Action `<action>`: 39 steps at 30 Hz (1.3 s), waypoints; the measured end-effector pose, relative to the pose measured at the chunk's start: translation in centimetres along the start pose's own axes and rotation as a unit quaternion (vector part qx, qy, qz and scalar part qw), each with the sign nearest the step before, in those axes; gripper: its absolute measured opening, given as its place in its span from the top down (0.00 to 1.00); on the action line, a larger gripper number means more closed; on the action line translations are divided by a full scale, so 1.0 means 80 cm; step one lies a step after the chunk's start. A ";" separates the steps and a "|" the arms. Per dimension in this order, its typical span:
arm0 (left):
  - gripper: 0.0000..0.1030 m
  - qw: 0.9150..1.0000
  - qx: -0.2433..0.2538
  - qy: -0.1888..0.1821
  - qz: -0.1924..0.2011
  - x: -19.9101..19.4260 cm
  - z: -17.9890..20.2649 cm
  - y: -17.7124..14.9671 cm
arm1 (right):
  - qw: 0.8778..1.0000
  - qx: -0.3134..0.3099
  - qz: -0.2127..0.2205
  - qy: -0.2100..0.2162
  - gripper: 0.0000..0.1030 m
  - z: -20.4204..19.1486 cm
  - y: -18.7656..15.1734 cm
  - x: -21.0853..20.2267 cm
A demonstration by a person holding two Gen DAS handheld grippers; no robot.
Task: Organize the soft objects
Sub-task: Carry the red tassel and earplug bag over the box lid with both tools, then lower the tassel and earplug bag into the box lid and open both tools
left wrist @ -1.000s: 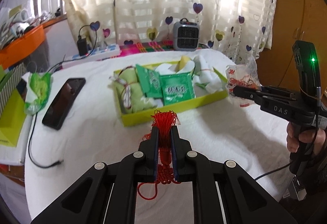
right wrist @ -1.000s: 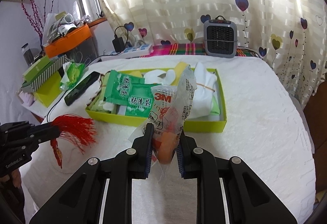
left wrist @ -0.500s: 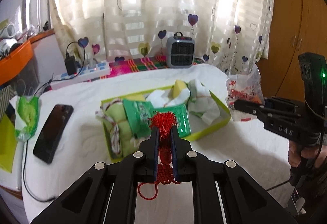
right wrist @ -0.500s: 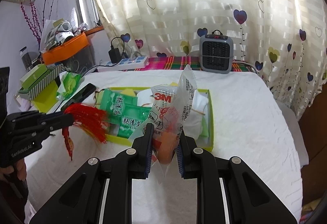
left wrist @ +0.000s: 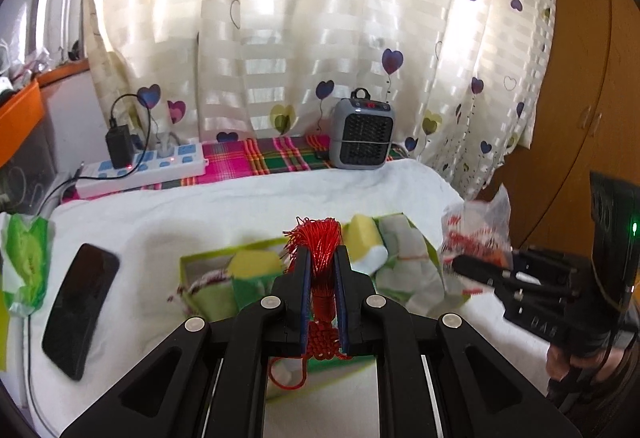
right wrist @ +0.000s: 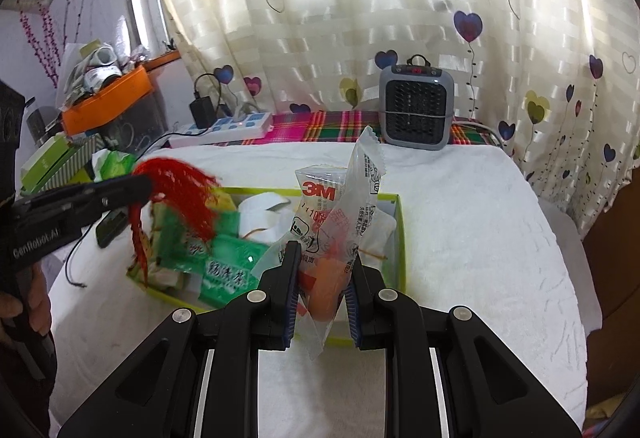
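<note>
From my left wrist view, the left tongs [left wrist: 323,258] are clenched on the red tassel [left wrist: 320,242], its fringe fanning up past the tips and its knotted cord [left wrist: 322,344] bunched low between the jaws. That view alone shows the dark phone [left wrist: 78,308] lying on the white towel [left wrist: 240,206] covering the bench, left of the yellow-green tray [left wrist: 188,266]. It also catches the right tongs [left wrist: 460,262] from the side, with a hand [left wrist: 576,364] wrapped round the handle at the far right edge and a wooden cupboard [left wrist: 580,98] behind.

My right wrist view gives what the left cannot: the print on the clear 3M packet [right wrist: 332,222], which the right tongs [right wrist: 322,266] grip at its orange lower part, the packet standing upright above the tray's near rim [right wrist: 400,238]. Inside the tray I can read green tea sachets [right wrist: 224,262] and white folded pieces [right wrist: 260,210]. The left tongs [right wrist: 140,186] reach in from the left edge, tassel [right wrist: 180,194] blurred and hanging over the tray's left end; a hand [right wrist: 20,314] holds that handle low at the edge.

Both tongs point forward and downward toward the tray. A grey heater [right wrist: 416,110] stands at the back by the heart-print curtain [right wrist: 360,18].
</note>
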State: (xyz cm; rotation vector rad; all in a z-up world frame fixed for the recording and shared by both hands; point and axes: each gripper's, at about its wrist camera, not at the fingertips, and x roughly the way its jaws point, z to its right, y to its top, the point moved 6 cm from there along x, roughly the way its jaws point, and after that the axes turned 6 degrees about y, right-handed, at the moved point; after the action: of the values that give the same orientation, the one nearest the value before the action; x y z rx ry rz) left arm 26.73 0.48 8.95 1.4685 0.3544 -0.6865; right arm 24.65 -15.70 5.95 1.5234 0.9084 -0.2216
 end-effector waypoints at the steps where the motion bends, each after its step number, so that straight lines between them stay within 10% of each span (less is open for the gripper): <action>1: 0.90 1.000 -0.005 0.000 -0.002 0.006 -0.001 0.003 | 1.000 0.001 -0.002 0.001 0.79 0.001 0.000 0.004; 39: 0.78 0.996 -0.009 0.013 -0.083 0.118 0.001 -0.035 | 0.997 -0.027 -0.064 -0.024 0.73 0.012 -0.025 0.094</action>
State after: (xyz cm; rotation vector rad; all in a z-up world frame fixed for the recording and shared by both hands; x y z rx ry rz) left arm 32.18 -1.44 1.00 1.4416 0.5063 -0.7962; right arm 28.76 -13.68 -0.43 1.4067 0.9663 -0.3223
